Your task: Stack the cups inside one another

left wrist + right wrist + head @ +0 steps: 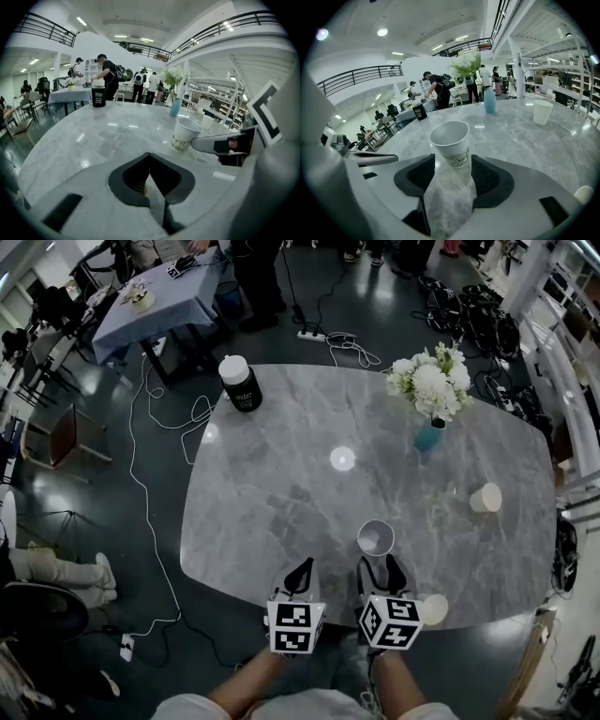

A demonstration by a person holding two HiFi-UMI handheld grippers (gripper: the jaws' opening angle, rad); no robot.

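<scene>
nearest, over the near rim of the grey marble table [272, 493]: left gripper [301, 568], jaws pressed together on nothing. just beside it, right gripper [381, 568], jaws spread wide, gripping nothing. at the tips of those open jaws, upright on the stone, a paper cup [376, 538] with a leafy print, mouth up, seemingly empty; base just between the tips in the right gripper view, no pad pressing on it. at the right gripper's outer side, on the very table edge, a pale round thing [433, 608], half hidden by the gripper, perhaps another cup, hard to tell. past the cup, broad bare stone across the middle and left of the table. farther off, near the right rim and well apart from everything else, a second cup [486, 497], upright, inside not readable. beyond it, a teal vase [429, 435] holding white flowers [429, 381]. at the far left rim, a black canister [242, 385] with a white top, contents hidden. off the table, dark floor strewn with cables [150, 456], a cloth-covered table [159, 301], people [258, 277] cut off by the top edge.
</scene>
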